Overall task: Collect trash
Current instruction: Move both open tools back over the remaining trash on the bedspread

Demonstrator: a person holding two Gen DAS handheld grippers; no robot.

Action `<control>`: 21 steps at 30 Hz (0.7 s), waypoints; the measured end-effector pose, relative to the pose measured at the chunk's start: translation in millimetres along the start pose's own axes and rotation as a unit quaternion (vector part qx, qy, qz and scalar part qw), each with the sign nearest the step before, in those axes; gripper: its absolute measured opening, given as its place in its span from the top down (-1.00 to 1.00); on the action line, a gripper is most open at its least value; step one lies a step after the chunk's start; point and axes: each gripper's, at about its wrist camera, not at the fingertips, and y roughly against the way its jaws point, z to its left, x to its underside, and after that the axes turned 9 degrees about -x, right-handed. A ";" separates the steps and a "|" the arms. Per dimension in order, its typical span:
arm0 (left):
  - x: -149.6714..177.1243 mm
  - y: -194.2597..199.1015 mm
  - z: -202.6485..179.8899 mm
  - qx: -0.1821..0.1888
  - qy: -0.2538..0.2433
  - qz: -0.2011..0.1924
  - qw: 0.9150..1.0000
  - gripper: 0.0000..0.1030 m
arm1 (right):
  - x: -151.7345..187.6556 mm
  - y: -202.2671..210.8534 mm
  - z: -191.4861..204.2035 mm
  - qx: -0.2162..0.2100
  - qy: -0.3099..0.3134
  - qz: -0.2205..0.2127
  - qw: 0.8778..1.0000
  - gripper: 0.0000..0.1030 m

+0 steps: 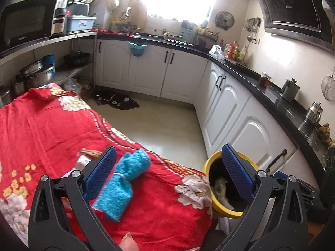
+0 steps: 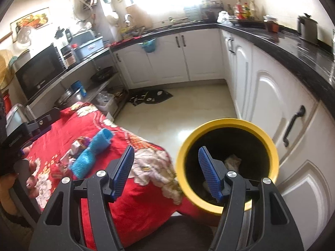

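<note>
- The red flowered cloth (image 1: 52,129) covers the desk in front of you; it is soft and loose, so expect it to ruck up if your jaws drag across it.
- The round bin with a yellow rim and black inside (image 2: 228,165) stands just off the desk's near corner, beside the white cupboards. Crumpled pale paper already lies at the bottom.
- The blue terry towel, rolled and tied round the middle with a pale band (image 1: 123,179), lies on the cloth. It looks soft and squashy; I judge it no part of the trash.
- The left gripper (image 1: 169,173) hangs above the desk with its jaws wide apart and nothing in them; the towel shows just beside its left pad.
- The right gripper (image 2: 165,171) hangs near the bin's mouth, jaws apart and empty.
- The crinkled shiny wrappers (image 2: 80,144) lie touching the towel's far side, partly hidden by it. They will likely be light, thin and slippery, so pinch a bunched fold rather than a flat edge, and close gently.
</note>
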 end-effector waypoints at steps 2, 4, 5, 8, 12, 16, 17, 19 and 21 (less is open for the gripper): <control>0.7 1.4 9.1 -0.005 0.006 0.001 1.000 -0.79 | 1.5 -2.5 9.5 -0.008 0.008 0.002 1.000 -0.19; 1.6 2.6 18.7 -0.012 0.011 0.001 1.000 -0.79 | 1.6 -7.5 22.0 -0.022 0.020 0.008 1.000 -0.19; 2.1 3.0 23.1 -0.015 0.013 0.001 1.000 -0.79 | 2.3 -9.5 28.8 -0.028 0.026 0.011 0.999 -0.19; 3.1 5.1 39.7 -0.026 0.023 0.001 0.999 -0.79 | 4.5 -16.1 48.7 -0.045 0.044 0.018 0.998 -0.19; 3.4 7.4 59.8 -0.042 0.033 0.002 0.999 -0.79 | 6.9 -26.0 73.2 -0.073 0.067 0.031 0.995 -0.19; 5.1 9.1 83.1 -0.059 0.043 0.004 0.997 -0.79 | 9.7 -36.5 98.6 -0.095 0.090 0.043 0.990 -0.19; 5.6 9.3 88.8 -0.064 0.043 0.004 0.997 -0.79 | 10.6 -39.3 104.4 -0.101 0.096 0.046 0.989 -0.19; 6.7 9.7 98.9 -0.072 0.045 0.006 0.996 -0.79 | 14.4 -44.3 116.9 -0.108 0.107 0.053 0.987 -0.19; 7.7 9.2 109.3 -0.080 0.047 0.009 0.996 -0.79 | 16.5 -50.2 128.2 -0.118 0.119 0.061 0.984 -0.19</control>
